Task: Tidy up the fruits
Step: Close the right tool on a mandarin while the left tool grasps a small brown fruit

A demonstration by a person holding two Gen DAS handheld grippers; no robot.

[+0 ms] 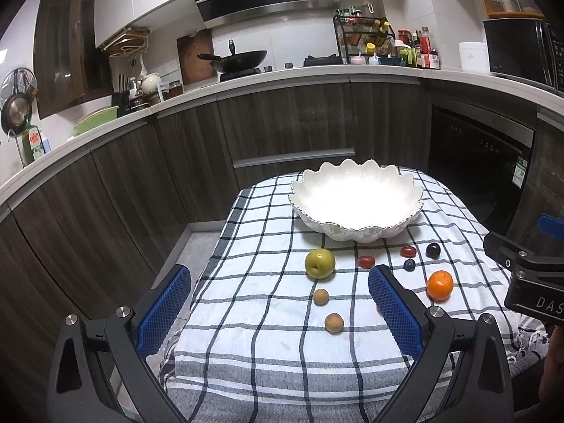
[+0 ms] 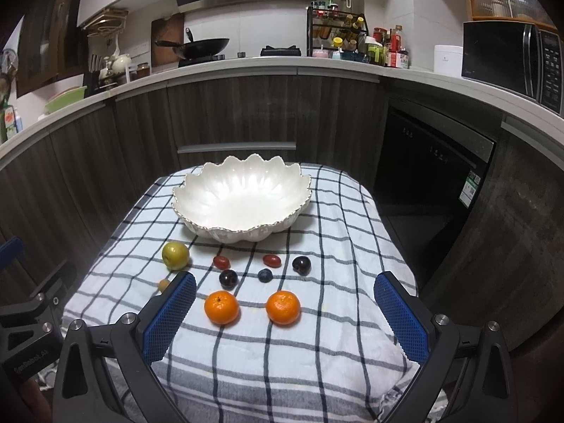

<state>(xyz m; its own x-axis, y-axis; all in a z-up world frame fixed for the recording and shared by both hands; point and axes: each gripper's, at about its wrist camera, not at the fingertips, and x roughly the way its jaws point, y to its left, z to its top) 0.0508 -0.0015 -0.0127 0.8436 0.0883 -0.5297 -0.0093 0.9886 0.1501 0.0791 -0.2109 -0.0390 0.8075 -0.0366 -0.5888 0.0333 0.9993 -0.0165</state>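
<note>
A white scalloped bowl (image 1: pixel 356 199) (image 2: pixel 243 197) stands empty at the far end of a checked cloth (image 2: pixel 317 345). In front of it lie a green-yellow apple (image 1: pixel 319 263) (image 2: pixel 175 255), two oranges (image 2: pixel 221 307) (image 2: pixel 283 307), two dark plums (image 2: pixel 228 278) (image 2: pixel 301 265), a blueberry (image 2: pixel 264 275), two red cherry tomatoes (image 2: pixel 221 262) (image 2: pixel 271 260) and two small brown fruits (image 1: pixel 320 296) (image 1: pixel 333 322). My left gripper (image 1: pixel 280 285) is open, hovering near the brown fruits. My right gripper (image 2: pixel 284 292) is open above the oranges. Neither holds anything.
The cloth covers a small table (image 1: pixel 218 246) with floor on its left. Dark kitchen cabinets (image 2: pixel 246 112) curve behind it, with a dishwasher (image 2: pixel 437 172) at the right. On the counter stand a wok (image 2: pixel 202 47), a spice rack (image 2: pixel 338 35) and a microwave (image 2: pixel 511 60).
</note>
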